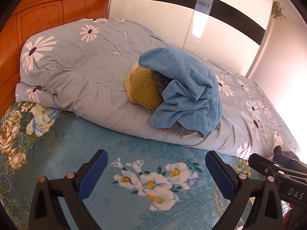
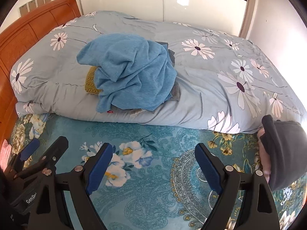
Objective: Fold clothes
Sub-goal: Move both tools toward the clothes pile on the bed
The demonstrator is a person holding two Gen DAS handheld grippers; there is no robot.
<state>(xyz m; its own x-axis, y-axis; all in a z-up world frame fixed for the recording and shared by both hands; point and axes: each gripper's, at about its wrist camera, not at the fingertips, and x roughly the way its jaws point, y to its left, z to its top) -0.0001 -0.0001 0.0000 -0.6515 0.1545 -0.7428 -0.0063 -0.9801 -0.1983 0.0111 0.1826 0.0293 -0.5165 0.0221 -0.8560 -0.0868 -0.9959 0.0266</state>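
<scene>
Clothes: crumpled blue garment heaped over yellow knit on far quilt — unfolded | Near bedspread bare | left gripper, right gripper — fingers apart, empty

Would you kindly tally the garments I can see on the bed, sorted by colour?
Blue: 1, the blue garment on top of the pile
Yellow-green: 1, the knitted piece beneath it
Grey: 1 at least, grey cloth under the pile; layers cannot be separated
Dark grey: 1, the dark garment at the right bed edge
Total: 4 visible
</scene>
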